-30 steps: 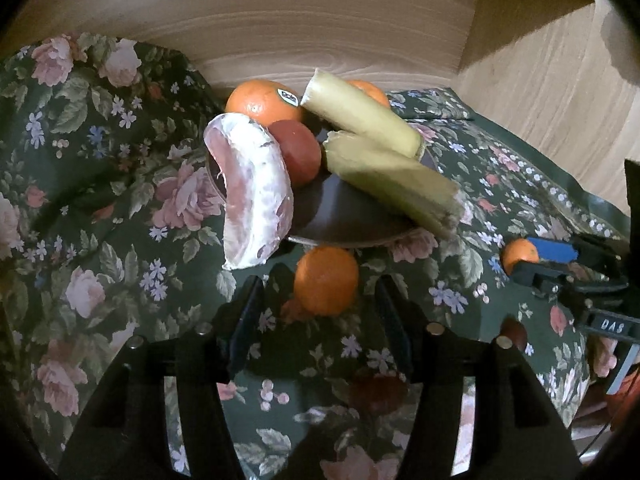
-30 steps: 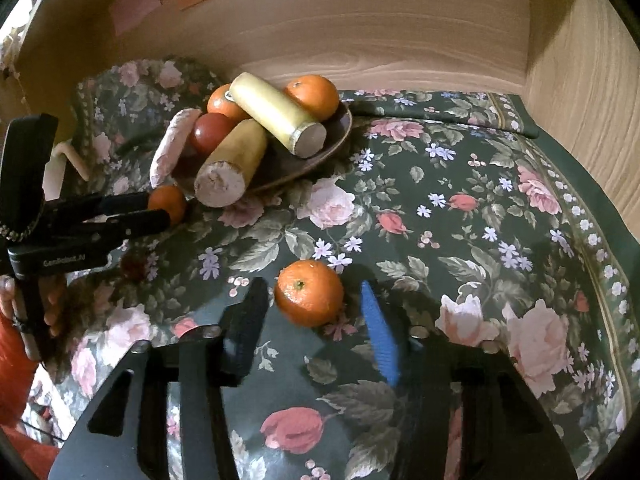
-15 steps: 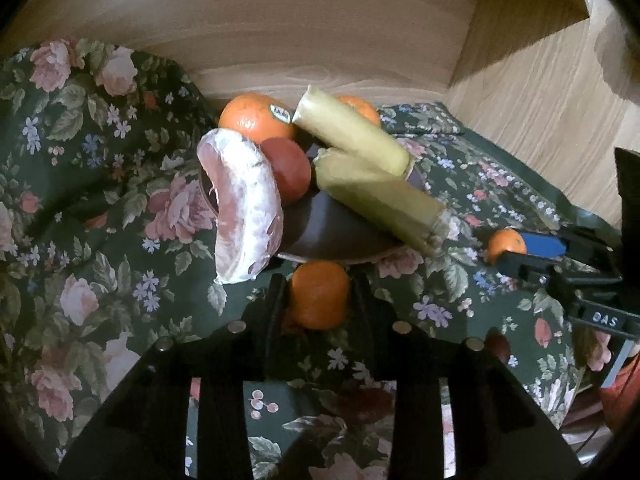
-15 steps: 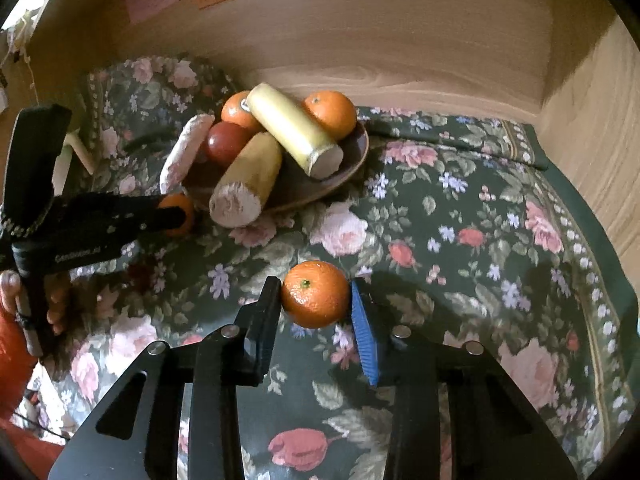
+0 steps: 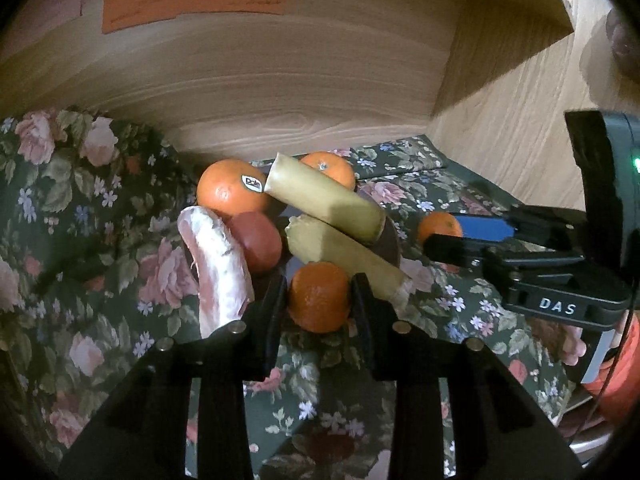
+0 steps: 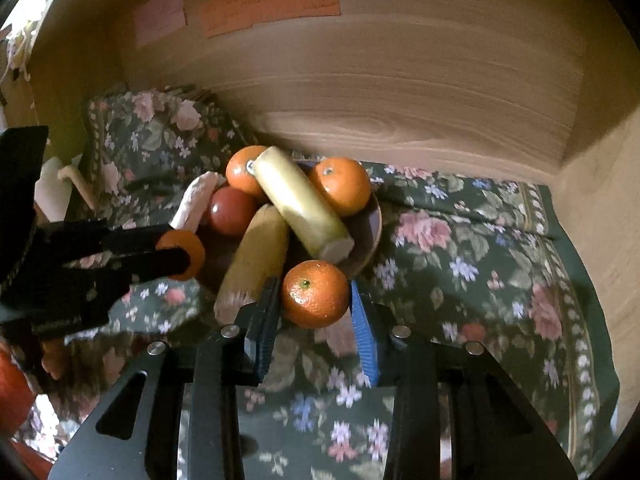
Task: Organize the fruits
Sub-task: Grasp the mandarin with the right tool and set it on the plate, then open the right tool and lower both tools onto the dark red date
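My left gripper [image 5: 318,300] is shut on a small orange [image 5: 319,297] and holds it above the near edge of the brown plate [image 5: 390,236]. My right gripper [image 6: 314,300] is shut on another orange [image 6: 315,294], lifted over the plate's [image 6: 374,224] near rim. The plate holds two oranges [image 5: 230,190] [image 6: 342,185], a red tomato [image 5: 256,240], two yellowish cylinders [image 5: 326,200] [image 6: 302,204] and a pale pomelo wedge [image 5: 216,264]. Each gripper shows in the other view: right [image 5: 444,236], left [image 6: 180,252].
A floral cloth [image 6: 480,264] covers the surface. Wooden walls stand behind [image 6: 400,100] and to the right [image 5: 520,140]. Paper notes [image 6: 272,0] are stuck on the back wall.
Both grippers closed on their oranges, lifted them off the cloth and carried them toward the plate.
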{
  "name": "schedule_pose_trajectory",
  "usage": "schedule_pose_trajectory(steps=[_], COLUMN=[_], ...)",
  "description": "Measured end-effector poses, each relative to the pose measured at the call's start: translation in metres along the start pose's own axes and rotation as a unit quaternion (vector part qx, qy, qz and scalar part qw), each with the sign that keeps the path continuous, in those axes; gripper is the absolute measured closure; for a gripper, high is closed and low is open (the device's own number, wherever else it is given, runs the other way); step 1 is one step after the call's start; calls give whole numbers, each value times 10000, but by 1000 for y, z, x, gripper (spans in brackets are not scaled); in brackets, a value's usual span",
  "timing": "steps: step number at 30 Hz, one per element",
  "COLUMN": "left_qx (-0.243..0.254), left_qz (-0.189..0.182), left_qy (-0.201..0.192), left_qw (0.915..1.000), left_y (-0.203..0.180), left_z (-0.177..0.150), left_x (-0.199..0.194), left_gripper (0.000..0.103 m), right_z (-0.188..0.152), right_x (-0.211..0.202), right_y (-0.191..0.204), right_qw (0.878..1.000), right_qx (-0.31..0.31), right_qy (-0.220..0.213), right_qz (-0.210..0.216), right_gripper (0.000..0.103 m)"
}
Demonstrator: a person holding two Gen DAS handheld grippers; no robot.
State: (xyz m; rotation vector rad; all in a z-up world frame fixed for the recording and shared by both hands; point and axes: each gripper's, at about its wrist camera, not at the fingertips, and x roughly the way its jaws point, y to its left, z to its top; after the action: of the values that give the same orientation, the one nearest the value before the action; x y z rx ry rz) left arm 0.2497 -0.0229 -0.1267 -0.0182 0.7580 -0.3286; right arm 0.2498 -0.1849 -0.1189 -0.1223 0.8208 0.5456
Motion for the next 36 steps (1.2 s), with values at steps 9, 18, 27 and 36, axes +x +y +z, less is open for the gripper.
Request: schedule_pose_trajectory(steps=[9, 18, 27, 36], left_qx=[67, 55, -17, -141], left_qz=[145, 112, 177, 251], left_qy=[13, 8, -177, -484], left_qw=[9999, 9999, 9997, 9984], left_y=[-4, -1, 2, 5], left_z=[1, 3, 2, 0], left_x=[15, 13, -5, -40], left_gripper=[70, 66, 57, 50], right_z=[12, 17, 17, 16], right_x=[34, 40, 36, 0], right_y=[-7, -3, -5, -5], right_qw=[9991, 9987, 9988, 9999], right_qx=[103, 47, 101, 117], right_qy=[349, 448, 409, 11], right_qz=[223, 248, 233, 87], right_gripper=[71, 71, 54, 53])
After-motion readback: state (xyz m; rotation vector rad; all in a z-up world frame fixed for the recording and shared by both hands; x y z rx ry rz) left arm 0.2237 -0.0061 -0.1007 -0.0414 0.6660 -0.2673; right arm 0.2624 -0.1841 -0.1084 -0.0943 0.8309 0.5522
